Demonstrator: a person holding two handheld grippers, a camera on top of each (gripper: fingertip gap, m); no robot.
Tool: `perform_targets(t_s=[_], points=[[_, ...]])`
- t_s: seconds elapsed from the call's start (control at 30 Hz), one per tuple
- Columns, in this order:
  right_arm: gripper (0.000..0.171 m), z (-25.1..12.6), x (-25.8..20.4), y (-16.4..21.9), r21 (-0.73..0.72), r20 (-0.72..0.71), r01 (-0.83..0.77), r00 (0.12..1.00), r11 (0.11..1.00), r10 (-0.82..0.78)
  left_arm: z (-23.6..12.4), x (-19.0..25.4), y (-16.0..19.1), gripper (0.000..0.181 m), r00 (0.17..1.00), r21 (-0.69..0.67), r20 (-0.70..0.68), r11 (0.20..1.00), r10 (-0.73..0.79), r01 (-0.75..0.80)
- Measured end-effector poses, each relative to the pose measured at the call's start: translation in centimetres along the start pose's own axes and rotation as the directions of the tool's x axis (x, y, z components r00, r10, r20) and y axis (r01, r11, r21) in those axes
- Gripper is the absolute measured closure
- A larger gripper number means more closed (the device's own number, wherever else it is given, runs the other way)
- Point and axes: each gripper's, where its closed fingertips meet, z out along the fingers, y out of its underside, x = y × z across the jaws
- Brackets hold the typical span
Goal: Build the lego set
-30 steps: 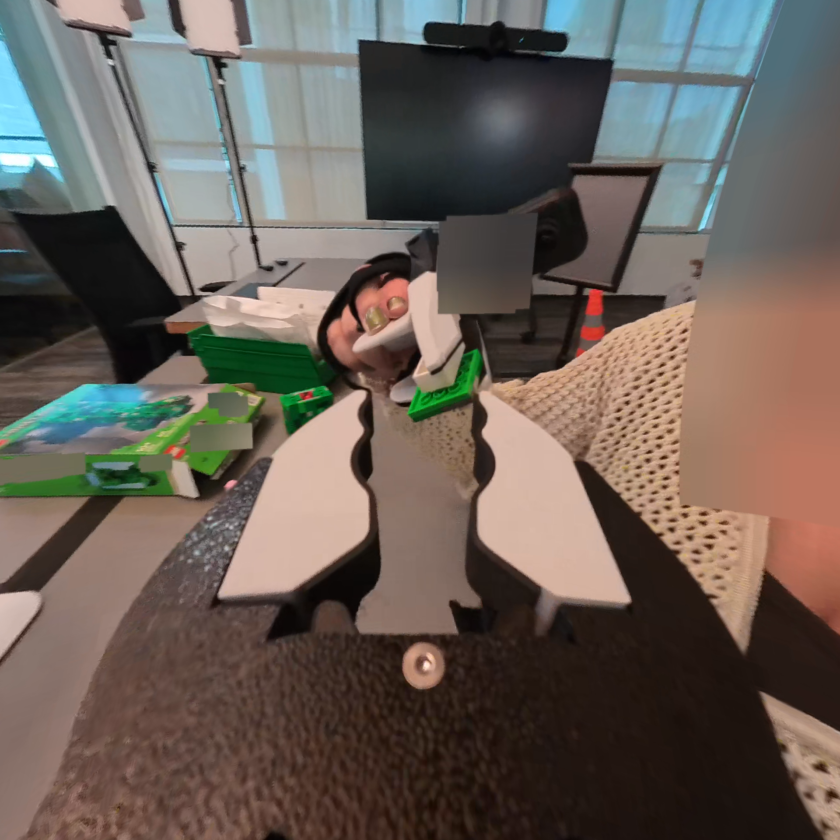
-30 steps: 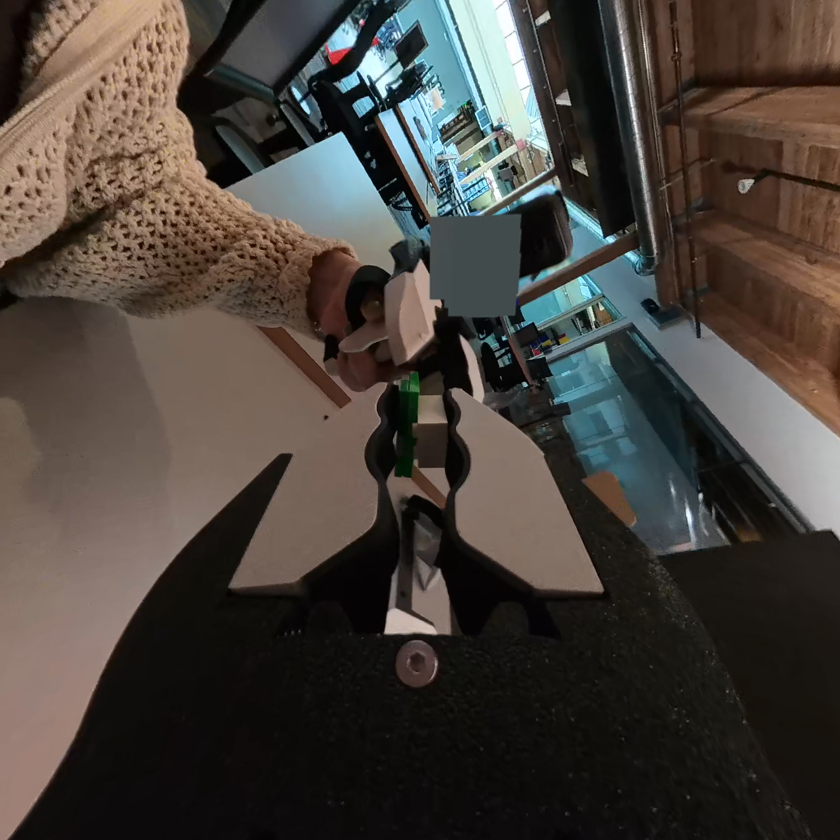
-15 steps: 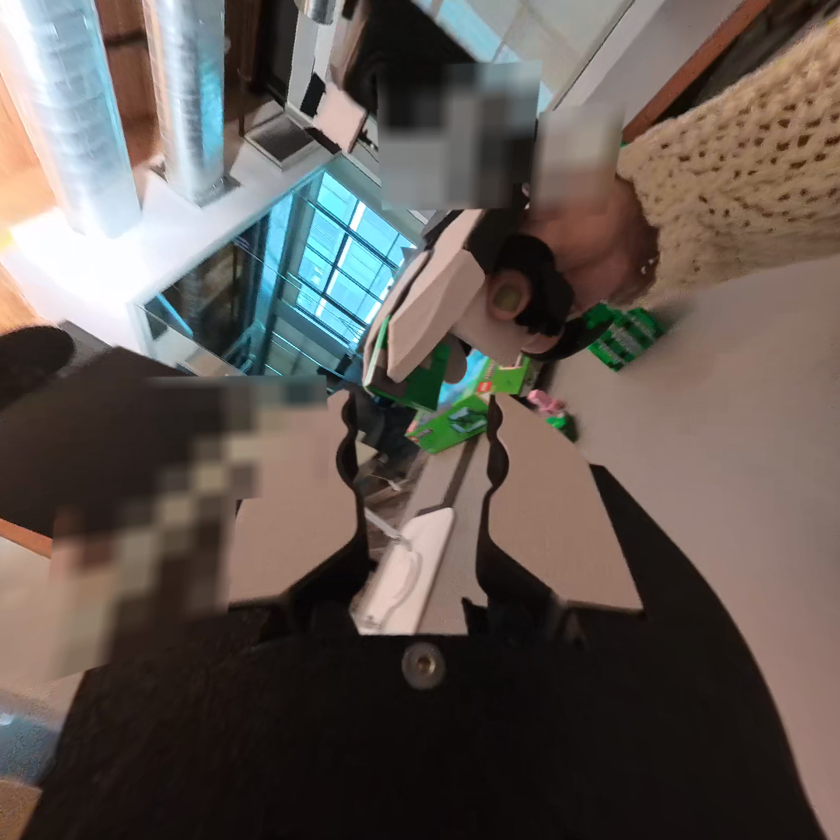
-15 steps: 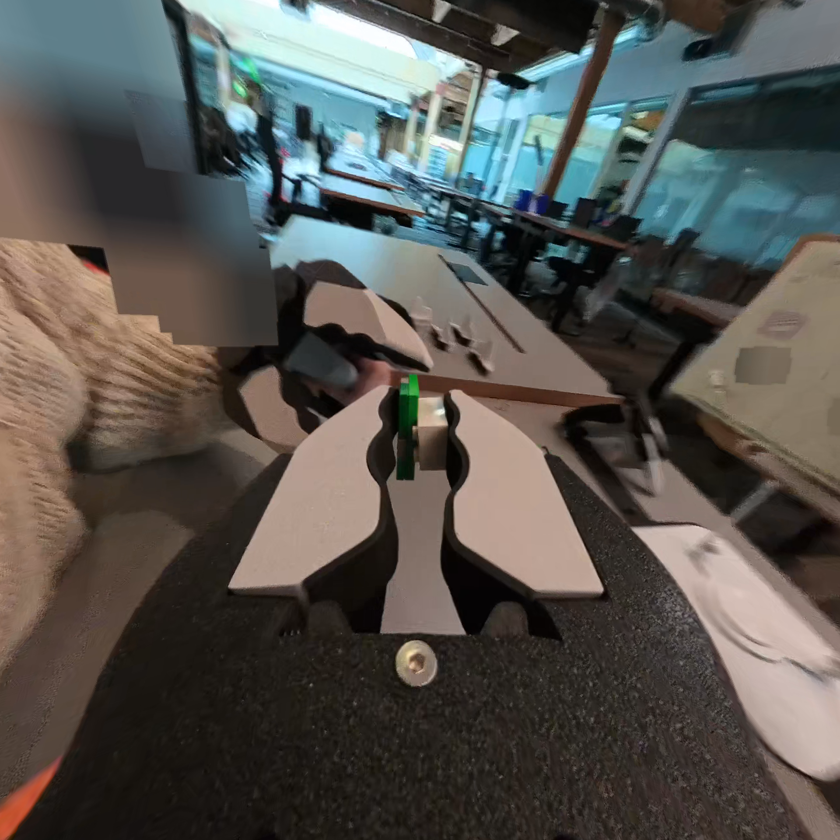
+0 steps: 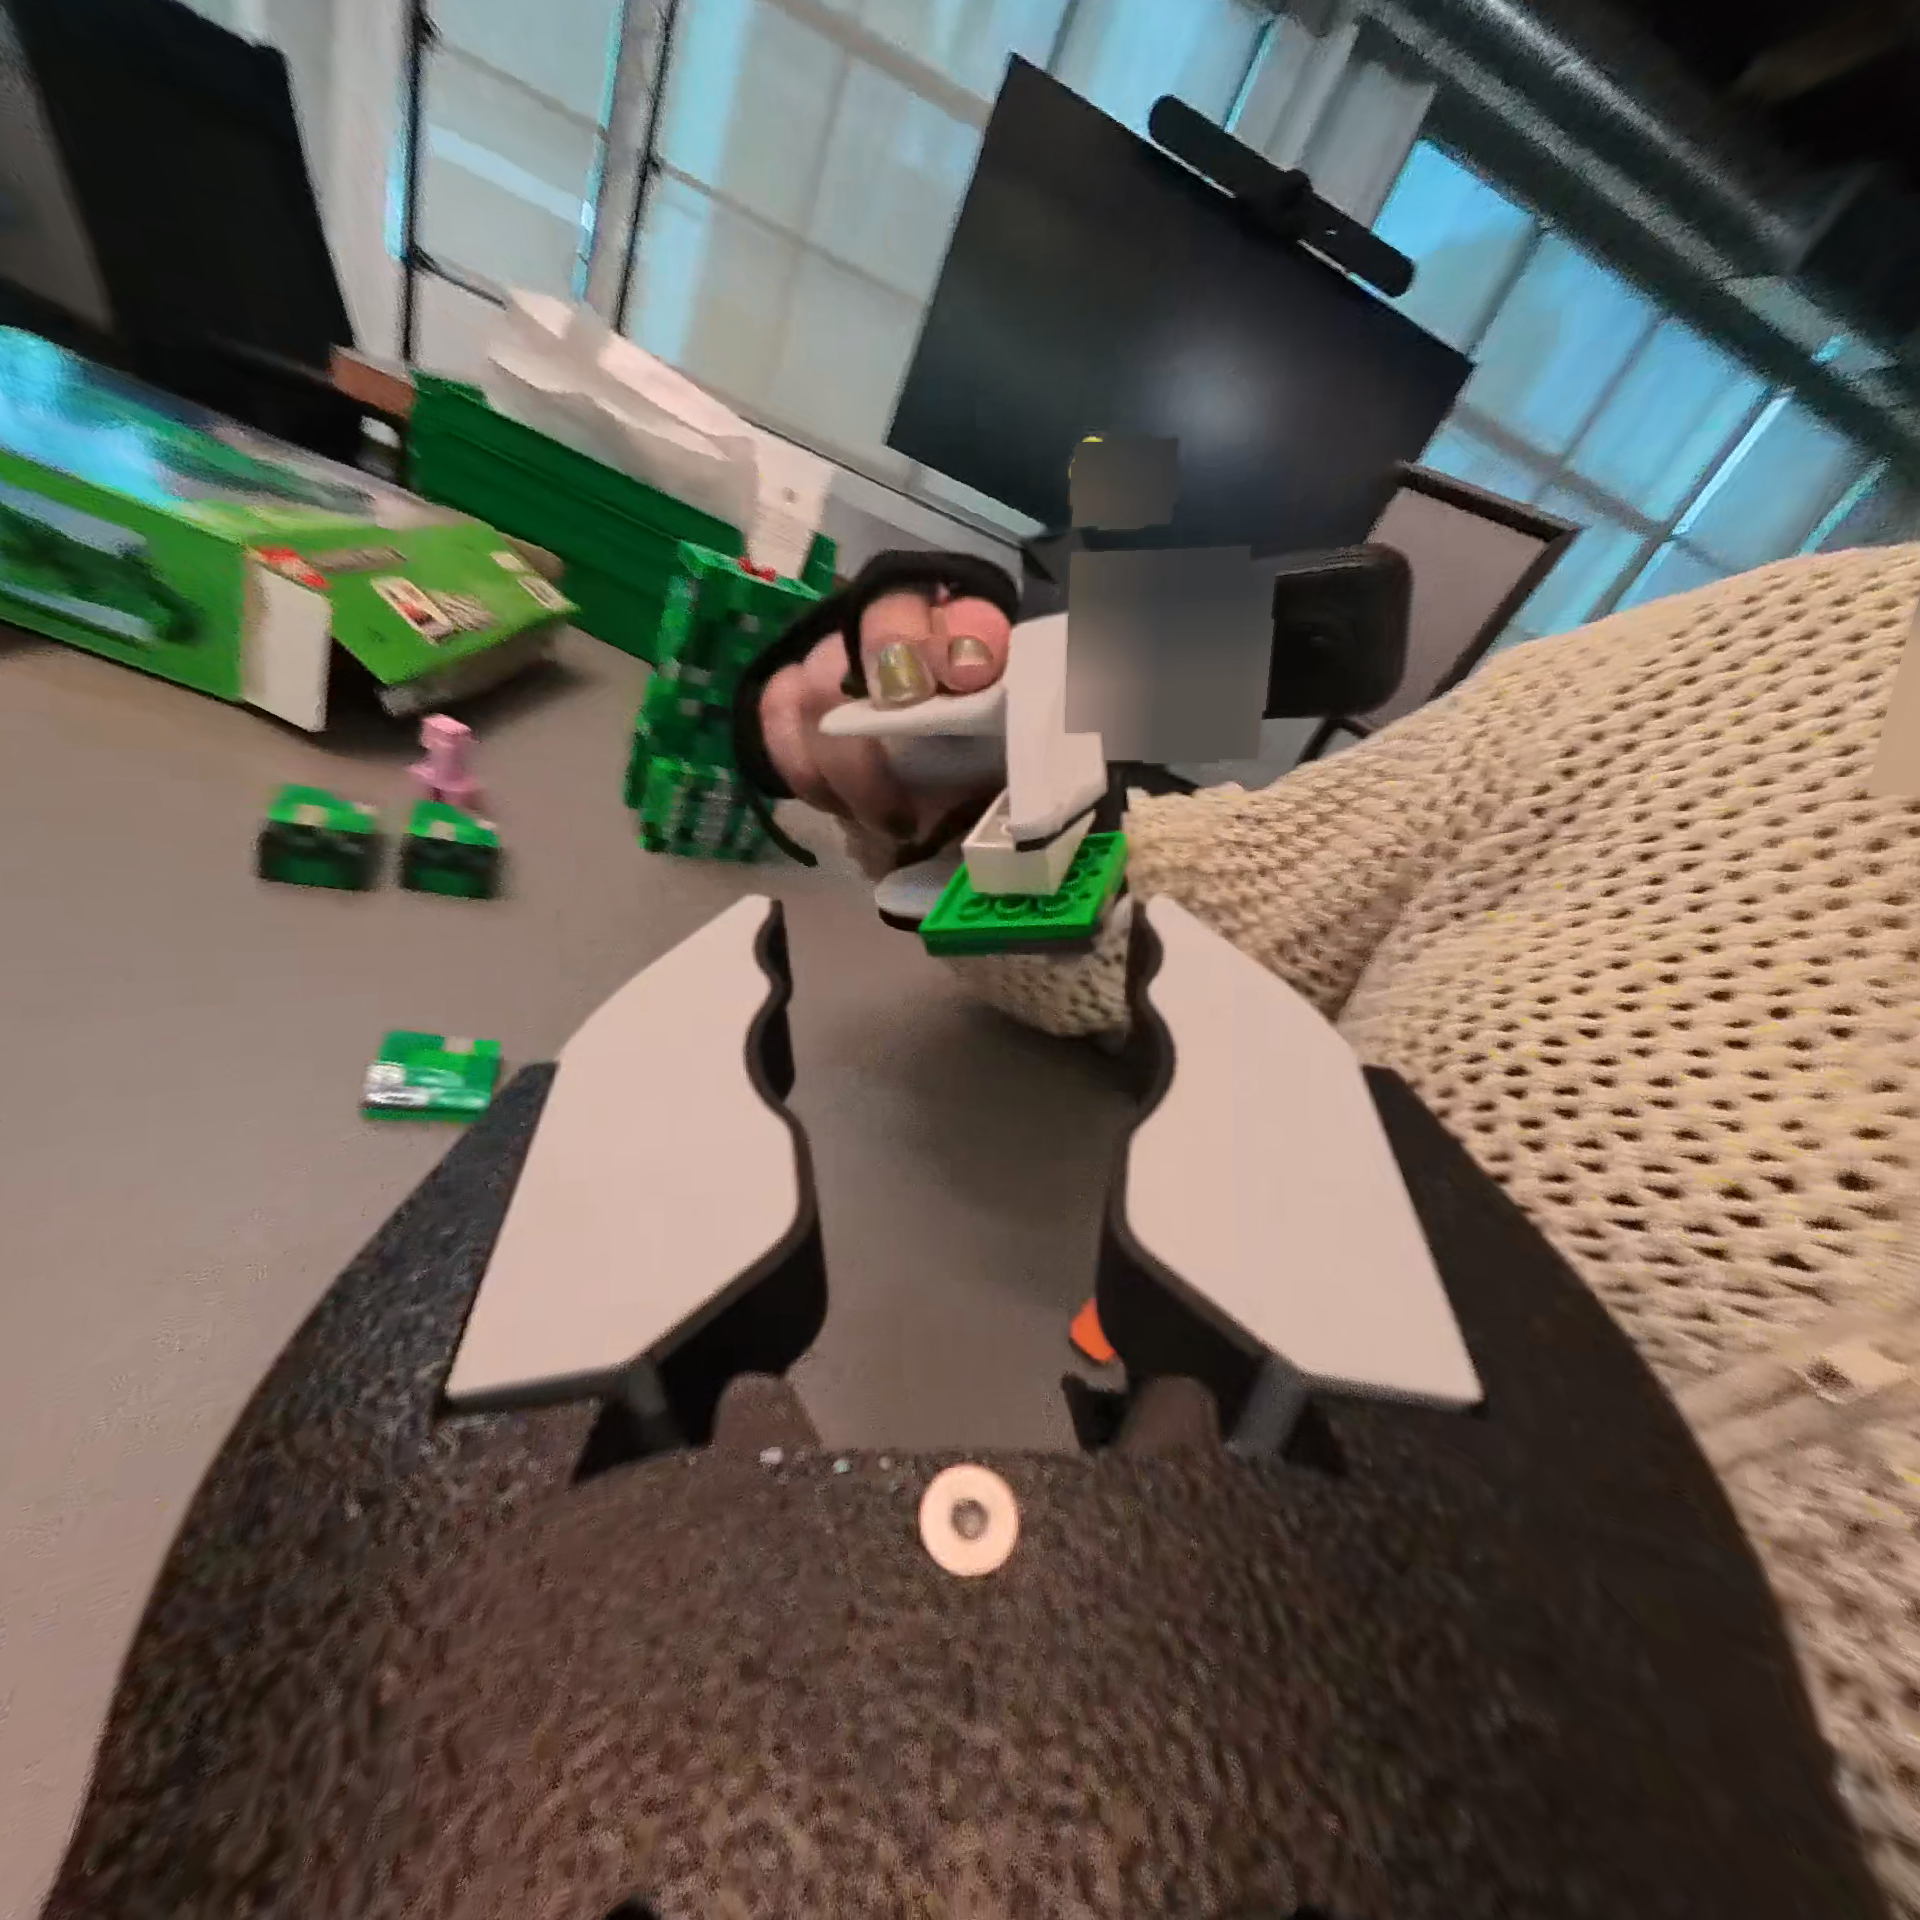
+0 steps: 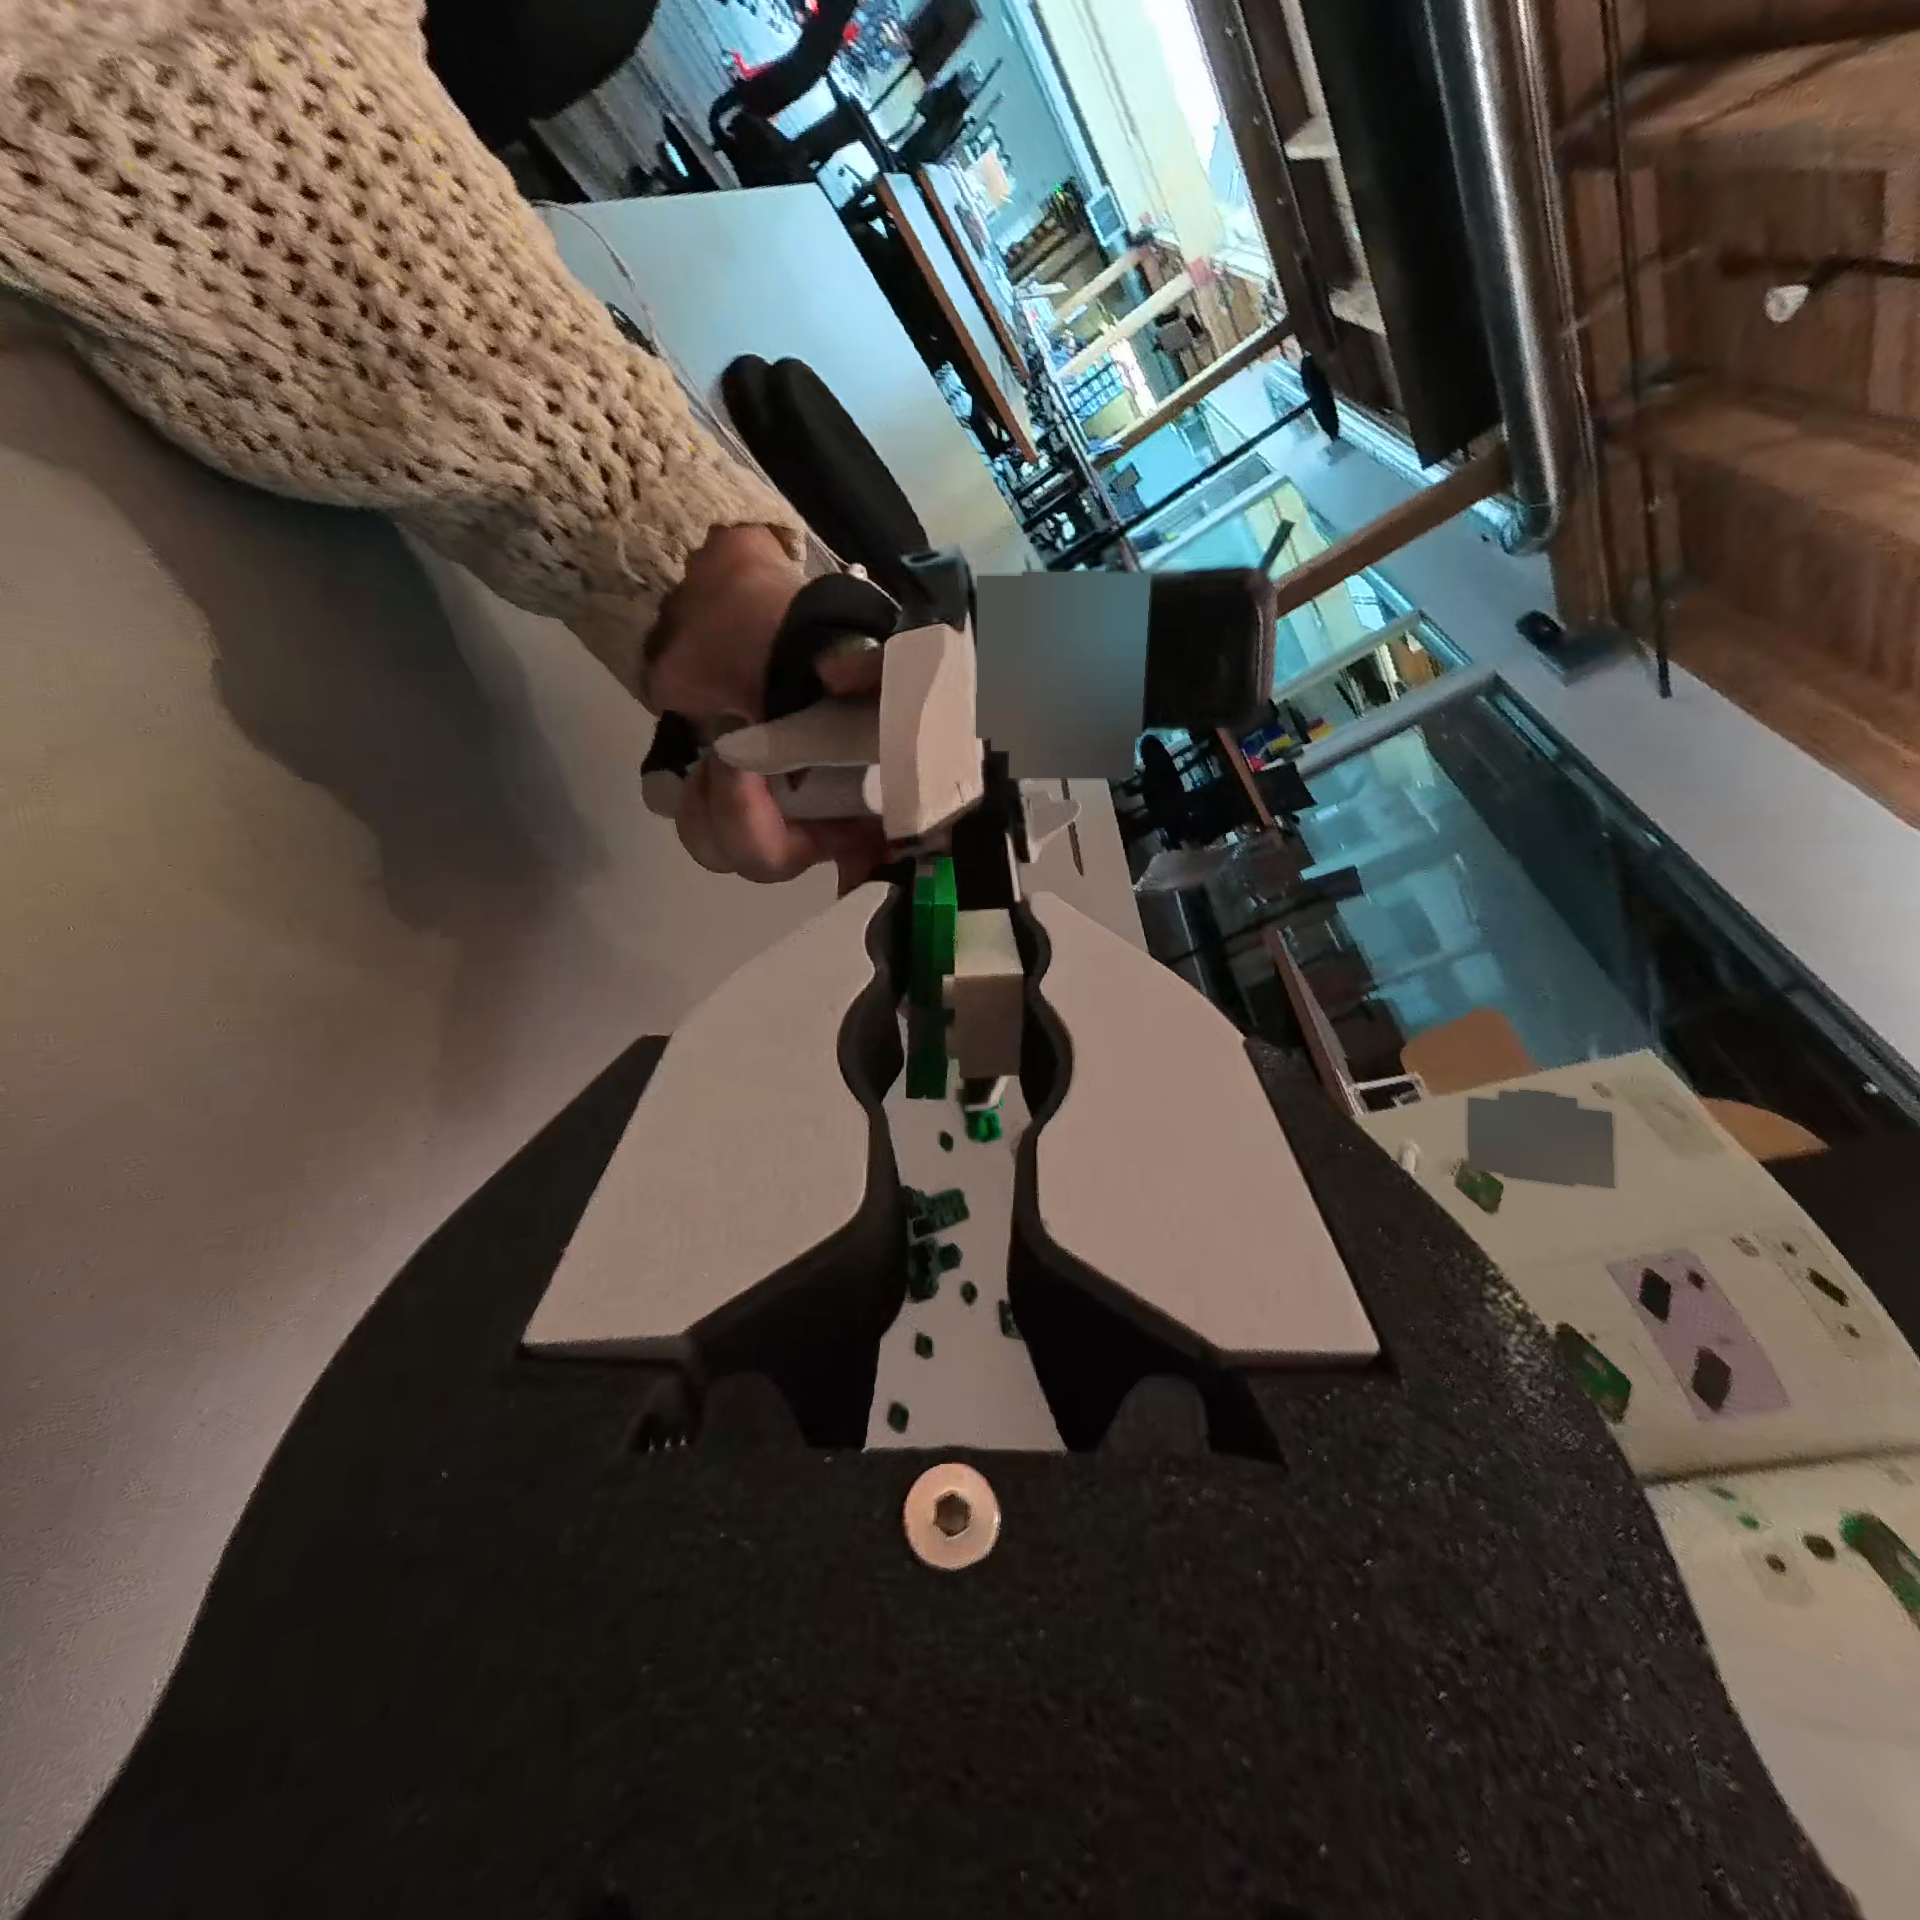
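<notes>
- Green lego box (image 5: 187,582) at far left is cut off and blurred; small green bricks (image 5: 374,850) and a pink figure (image 5: 445,764) lie on the grey table (image 5: 156,1091).
- Left claw (image 5: 961,940) stands spread, holding nothing.
- Right claw (image 6: 956,925) pinches a flat studded green plate (image 5: 1023,902) carrying a white brick (image 5: 1013,857), above the table.
- Cream open-knit sleeve (image 5: 1558,935) hides the right side.
</notes>
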Motion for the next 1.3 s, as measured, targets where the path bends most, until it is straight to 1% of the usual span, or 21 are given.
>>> perform_targets(t_s=[0.1,0.13,0.23,0.27,0.3,0.33,0.43,0.5,0.53,0.6,0.67,0.73,0.8,0.9,1.0,1.13,1.23,1.3], points=[[0.153,0.1,-0.3,-0.1,0.027,0.029,-0.010,1.000,1.000,0.009,0.3,0.9,0.3,0.119,0.994,-0.010,-0.096,0.999,-0.048,0.047],[0.153,0.2,-0.5,-0.1,0.038,0.039,-0.014,0.999,0.999,0.012,0.3,1.1,0.3,0.121,0.991,-0.003,-0.118,0.998,-0.057,0.057],[0.153,0.4,-1.0,-0.1,0.053,0.065,-0.018,0.998,0.998,0.015,0.2,1.2,0.4,0.134,0.982,0.019,-0.168,0.995,-0.089,0.094],[0.153,0.5,-1.1,-0.1,0.054,0.067,-0.018,0.998,0.998,0.015,0.1,1.4,0.4,0.142,0.976,0.025,-0.192,0.994,-0.101,0.107],[0.153,0.6,-1.2,0.1,0.050,0.074,-0.022,0.997,0.999,0.018,0.0,1.4,0.5,0.155,0.972,0.025,-0.211,0.993,-0.108,0.116],[0.153,0.7,-1.3,0.2,0.051,0.079,-0.027,0.997,0.998,0.023,-0.1,1.4,0.6,0.157,0.970,0.023,-0.218,0.993,-0.112,0.120],[0.153,1.0,-1.5,0.9,0.040,0.067,-0.019,0.998,0.999,0.017,-0.4,0.8,1.0,0.157,0.970,0.016,-0.212,0.992,-0.120,0.126],[0.152,1.3,-1.4,1.4,0.024,0.025,-0.018,1.000,1.000,0.017,-0.7,0.2,1.0,0.157,0.974,0.021,-0.196,0.992,-0.117,0.124],[0.148,1.2,-1.3,1.9,0.001,0.007,-0.021,1.000,1.000,0.021,-0.8,-0.2,1.1,0.157,0.978,0.022,-0.176,0.993,-0.112,0.117],[0.142,0.8,-2.0,3.4,-0.083,0.034,-0.078,0.996,0.994,0.081,-1.4,-1.6,1.4,0.157,0.991,0.021,-0.101,0.995,-0.093,0.096],[0.140,-0.2,-2.2,5.3,-0.149,0.017,-0.159,0.986,0.976,0.164,-1.9,-3.8,2.5,0.157,0.999,-0.039,0.039,0.999,-0.032,0.033],[0.145,-1.2,-2.8,7.3,-0.199,-0.007,-0.282,0.958,0.939,0.286,-2.4,-5.9,4.3,0.157,0.980,-0.175,0.179,0.983,0.085,-0.054],[0.147,-2.1,-3.3,9.1,-0.237,-0.058,-0.416,0.908,0.878,0.414,-2.5,-7.4,5.9,0.157,0.948,-0.328,0.242,0.937,0.206,-0.120],[0.154,-3.5,-3.7,11.4,-0.305,-0.136,-0.507,0.861,0.806,0.490,-2.3,-9.1,7.4,0.157,0.906,-0.482,0.269,0.860,0.326,-0.166],[0.157,-4.8,-3.9,13.0,-0.365,-0.193,-0.557,0.829,0.746,0.525,-2.1,-10.2,8.7,0.157,0.890,-0.574,0.260,0.801,0.375,-0.170],[0.159,-5.7,-3.3,13.6,-0.344,-0.245,-0.599,0.801,0.723,0.547,-2.5,-11.0,10.3,0.157,0.880,-0.644,0.260,0.750,0.398,-0.149],[0.159,-5.8,-2.8,13.6,-0.313,-0.266,-0.621,0.783,0.718,0.562,-2.8,-11.3,10.8,0.156,0.876,-0.658,0.277,0.742,0.396,-0.128],[0.159,-5.8,-2.5,13.5,-0.285,-0.279,-0.637,0.770,0.716,0.574,-3.1,-11.3,10.9,0.141,0.869,-0.659,0.292,0.742,0.400,-0.120]])
